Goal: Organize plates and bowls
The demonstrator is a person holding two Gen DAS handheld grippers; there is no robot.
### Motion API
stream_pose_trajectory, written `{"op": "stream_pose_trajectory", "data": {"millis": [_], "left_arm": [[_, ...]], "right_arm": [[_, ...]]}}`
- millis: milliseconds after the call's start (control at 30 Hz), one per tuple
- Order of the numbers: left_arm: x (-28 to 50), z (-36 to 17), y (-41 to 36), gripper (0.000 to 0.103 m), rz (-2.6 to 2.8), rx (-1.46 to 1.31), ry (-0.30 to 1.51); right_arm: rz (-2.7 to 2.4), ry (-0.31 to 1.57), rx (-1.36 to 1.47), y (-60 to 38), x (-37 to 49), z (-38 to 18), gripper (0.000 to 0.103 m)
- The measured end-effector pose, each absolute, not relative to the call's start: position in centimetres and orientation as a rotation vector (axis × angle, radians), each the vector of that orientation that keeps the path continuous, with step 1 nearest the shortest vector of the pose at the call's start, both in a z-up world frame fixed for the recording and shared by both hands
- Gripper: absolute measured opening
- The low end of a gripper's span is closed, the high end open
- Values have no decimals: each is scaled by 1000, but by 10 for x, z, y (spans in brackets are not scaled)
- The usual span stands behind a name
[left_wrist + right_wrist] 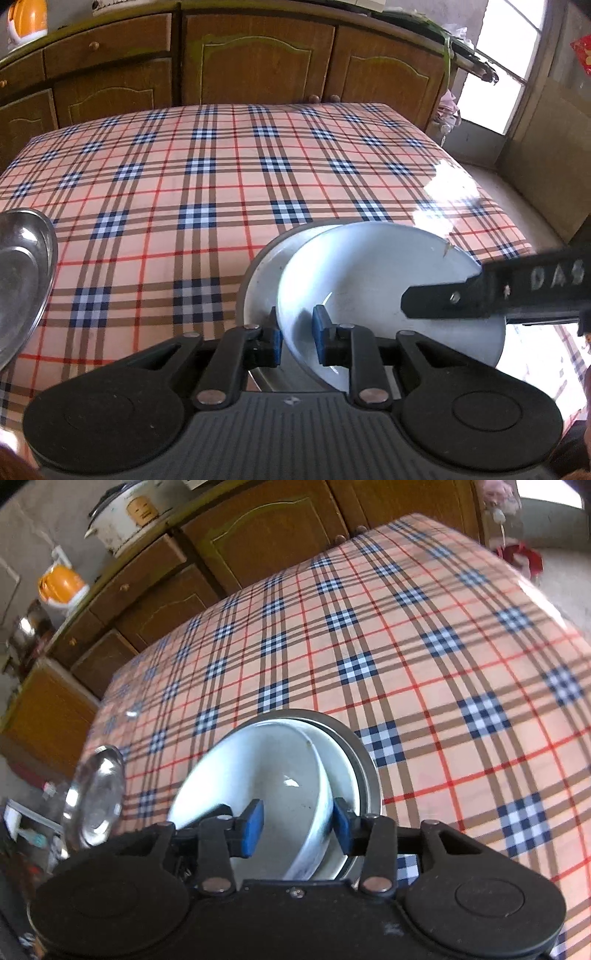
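Bowls are sitting nested near the front of the desk, which is wearing a glossy plaid cloth: a white bowl is leaning tilted inside a wider white bowl, and that one is resting in a metal basin whose rim is showing around it in the right wrist view. The left gripper is pinching the near rim of the tilted bowl, its blue fingers standing close together with the rim between them. The right gripper is reaching in from the other side; its fingers are straddling the same bowl's wall but standing apart from it, the gap clearly wider than the rim, so they are not pressing on it. In the left wrist view that gripper's black arm is lying across the bowl's right edge and blocking part of it. A shiny steel plate is lying well apart to the left, near the desk's edge. Brown wooden cabinets are running behind the desk, with a white rice cooker and an orange-lidded appliance sitting on top. Bright light is coming from a window at the right and glaring on the cloth.
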State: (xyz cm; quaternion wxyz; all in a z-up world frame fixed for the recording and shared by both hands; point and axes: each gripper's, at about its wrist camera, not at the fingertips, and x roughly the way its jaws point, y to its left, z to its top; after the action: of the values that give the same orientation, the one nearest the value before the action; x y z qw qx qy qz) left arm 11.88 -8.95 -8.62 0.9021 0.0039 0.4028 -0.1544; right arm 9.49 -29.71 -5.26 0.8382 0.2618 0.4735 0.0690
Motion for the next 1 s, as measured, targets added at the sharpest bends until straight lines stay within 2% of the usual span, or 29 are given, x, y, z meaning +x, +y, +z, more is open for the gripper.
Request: {"op": "stream_pose_trajectory", "data": {"millis": [233, 367, 433, 600, 767, 800, 833, 933, 1000], "left_arm": [[116, -89, -88, 23, -327, 16, 805], [114, -89, -87, 23, -321, 6, 795], [114, -89, -85, 23, -320, -10, 797], [110, -89, -86, 24, -314, -8, 782], [110, -91, -86, 21, -311, 11, 767], [108, -91, -88, 22, -306, 34, 755], [107, -92, -89, 22, -301, 37, 750], [110, -91, -89, 22, -294, 20, 763], [112, -91, -89, 22, -296, 17, 767]], "right_arm": [[134, 1057, 562, -296, 102, -47, 49], [112, 1088, 318, -268, 112, -35, 49], [117, 1103, 190, -251, 115, -33, 55], [127, 1135, 76, -241, 123, -31, 54], [217, 1215, 118, -255, 133, -27, 64], [207, 1216, 110, -260, 136, -23, 71], [161, 1211, 57, -265, 139, -18, 81], [145, 1218, 76, -284, 143, -11, 81], [171, 1157, 135, -292, 135, -2, 81]]}}
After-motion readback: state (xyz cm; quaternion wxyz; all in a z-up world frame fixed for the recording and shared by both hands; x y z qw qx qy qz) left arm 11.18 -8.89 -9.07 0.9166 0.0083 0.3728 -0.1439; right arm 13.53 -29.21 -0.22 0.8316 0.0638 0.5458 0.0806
